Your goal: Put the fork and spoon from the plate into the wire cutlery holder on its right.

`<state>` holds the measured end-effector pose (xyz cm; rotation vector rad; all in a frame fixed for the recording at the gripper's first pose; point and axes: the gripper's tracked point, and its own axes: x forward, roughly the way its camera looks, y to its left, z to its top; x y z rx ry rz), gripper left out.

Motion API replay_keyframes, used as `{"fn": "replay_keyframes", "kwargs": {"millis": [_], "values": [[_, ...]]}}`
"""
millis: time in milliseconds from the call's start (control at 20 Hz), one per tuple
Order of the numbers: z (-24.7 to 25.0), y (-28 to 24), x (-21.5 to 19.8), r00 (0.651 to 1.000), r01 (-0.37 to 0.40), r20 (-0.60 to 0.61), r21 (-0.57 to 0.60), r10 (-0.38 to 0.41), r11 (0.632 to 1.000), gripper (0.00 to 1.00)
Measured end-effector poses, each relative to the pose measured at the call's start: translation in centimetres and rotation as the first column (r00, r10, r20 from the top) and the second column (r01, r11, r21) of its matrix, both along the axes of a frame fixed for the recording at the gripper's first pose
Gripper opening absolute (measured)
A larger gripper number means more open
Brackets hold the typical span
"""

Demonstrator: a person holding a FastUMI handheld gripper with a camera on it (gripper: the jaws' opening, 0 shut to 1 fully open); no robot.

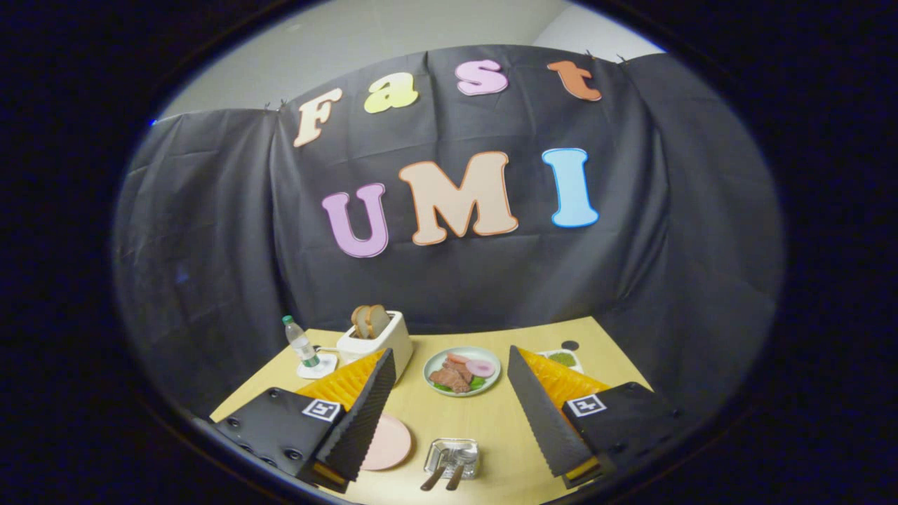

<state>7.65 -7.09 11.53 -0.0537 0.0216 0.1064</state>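
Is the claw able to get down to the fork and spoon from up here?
Probably yes. The claw is open, and the fork and spoon lie between its fingers on the table, with nothing in the way.

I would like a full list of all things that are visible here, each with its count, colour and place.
table: one, light wood, under everything.
toaster: one, white, at the table's far side, beyond one finger, two brown bread slices in it.
bottle: one, clear with green cap, beside the toaster on a white coaster.
food plate: one, pale green, far between the fingers, with meat and greens.
small dish: one, white, holding something green, beyond the other finger.
pink plate: one, near, partly behind a finger.
wire holder: one, silvery, near, between the fingers.
fork and spoon: one each, metal, their handles sticking out of the holder.
gripper: one, open, fingers spread wide.
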Motion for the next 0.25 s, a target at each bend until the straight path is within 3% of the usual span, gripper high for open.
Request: {"fn": "replay_keyframes", "kwargs": {"millis": [250], "values": [[0.72,-0.24,-0.22,0.999,0.01,0.038,-0.051,-0.008,0.999,1.0]]}}
